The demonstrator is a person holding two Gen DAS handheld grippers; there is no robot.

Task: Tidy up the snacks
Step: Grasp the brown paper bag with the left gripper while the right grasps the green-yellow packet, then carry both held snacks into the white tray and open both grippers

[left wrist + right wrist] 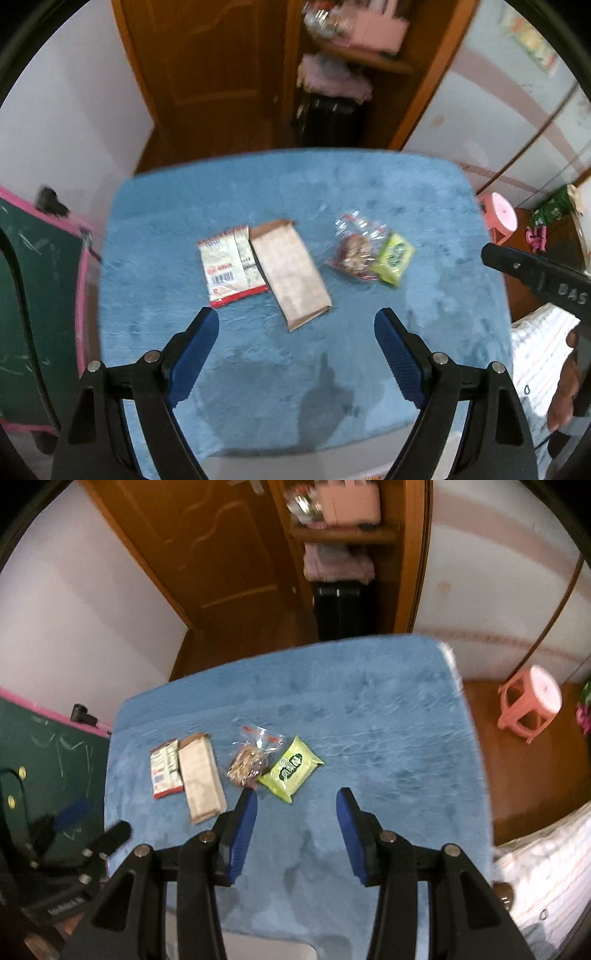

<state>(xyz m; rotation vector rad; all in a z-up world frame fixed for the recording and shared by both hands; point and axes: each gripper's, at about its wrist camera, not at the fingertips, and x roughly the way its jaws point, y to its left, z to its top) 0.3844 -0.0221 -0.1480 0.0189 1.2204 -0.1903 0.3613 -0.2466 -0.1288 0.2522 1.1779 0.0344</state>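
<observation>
Several snacks lie in a row on the blue fuzzy table cover [369,192]: a white-and-red packet [231,271], a tan paper pouch [290,275], a clear bag of brown snacks [352,251] and a green packet [393,258]. My left gripper [295,321] is open and empty, above the cover just short of the tan pouch. My right gripper [295,797] is open and empty, just short of the green packet [290,770]. The right wrist view also shows the white-and-red packet [166,771], tan pouch [201,781] and clear bag [247,762].
A wooden door [207,74] and a shelf unit [351,55] stand behind the table. A pink stool [530,701] is on the floor at right. A green chalkboard with a pink frame [37,295] stands at left. The other gripper shows at the left edge [74,867].
</observation>
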